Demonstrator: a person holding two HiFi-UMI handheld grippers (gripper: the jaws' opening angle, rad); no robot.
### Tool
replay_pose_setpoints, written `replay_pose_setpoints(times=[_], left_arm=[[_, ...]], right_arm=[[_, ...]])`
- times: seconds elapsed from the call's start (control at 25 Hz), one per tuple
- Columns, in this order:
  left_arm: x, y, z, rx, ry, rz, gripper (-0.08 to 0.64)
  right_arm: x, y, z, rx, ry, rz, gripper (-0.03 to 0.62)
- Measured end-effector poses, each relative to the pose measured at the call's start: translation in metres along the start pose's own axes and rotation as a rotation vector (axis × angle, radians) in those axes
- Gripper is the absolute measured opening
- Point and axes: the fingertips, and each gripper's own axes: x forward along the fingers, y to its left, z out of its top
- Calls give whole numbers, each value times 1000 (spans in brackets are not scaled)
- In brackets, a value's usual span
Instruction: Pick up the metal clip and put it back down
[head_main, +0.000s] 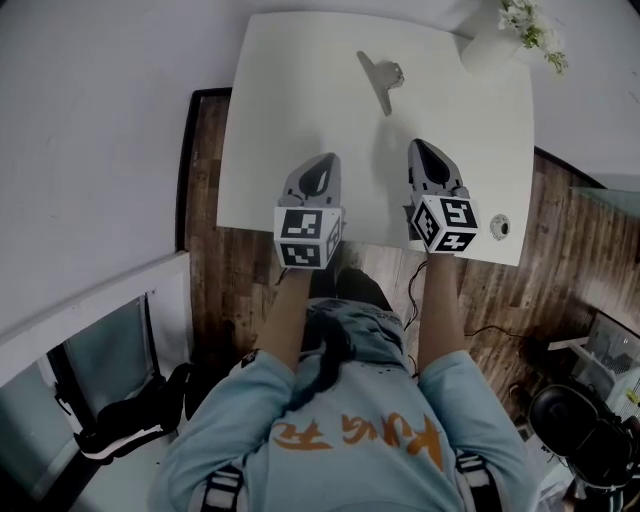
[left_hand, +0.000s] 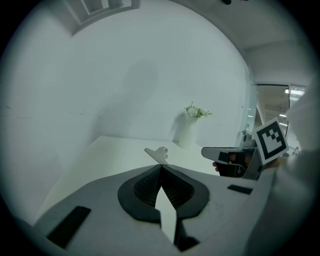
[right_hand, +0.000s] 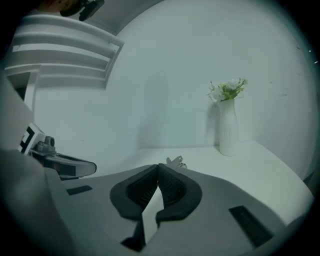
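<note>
The metal clip (head_main: 381, 78) lies flat on the white surface (head_main: 290, 130), in the far half of it and about in the middle between the two sides, with its long flat handle towards the left far corner. Nothing touches it. The left gripper (head_main: 323, 160) and the right gripper (head_main: 421, 147) are both over the near part of the surface, side by side and apart from each other, and both point forward towards the clip. The clip is ahead of them and between their two lines, a little closer to the right gripper. In the left gripper view the fingers (left_hand: 142, 187) are closed, the dark ribbed pads meet at the tips and hold nothing; the clip shows just beyond the tips. In the right gripper view the fingers (right_hand: 130, 192) are closed too, tips together and empty, and only a part of the clip shows over them. A white vase (head_main: 490, 48) with small white flowers (head_main: 527, 25) stands upright at the far right corner of the surface, well apart from the clip. A small round object (head_main: 499, 227) sits on the near right corner, beside the right gripper. Under the surface there is a dark wooden floor (head_main: 205, 270).
</note>
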Motion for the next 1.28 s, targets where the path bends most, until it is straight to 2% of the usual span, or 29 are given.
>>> replay_pose_setpoints(times=[0.36, 0.72, 1.08, 1.28], left_arm=[[29, 23, 2, -38, 33, -1, 24], [55, 43, -1, -72, 64, -24, 25], [78, 62, 4, -69, 85, -40, 25], [83, 78, 7, -73, 85, -30, 23]], right_arm=[[52, -28, -1, 4, 69, -43, 17], [103, -45, -3, -7, 127, -44, 72], [161, -68, -14, 70, 200, -32, 153], [183, -75, -27, 75, 243, -28, 155]])
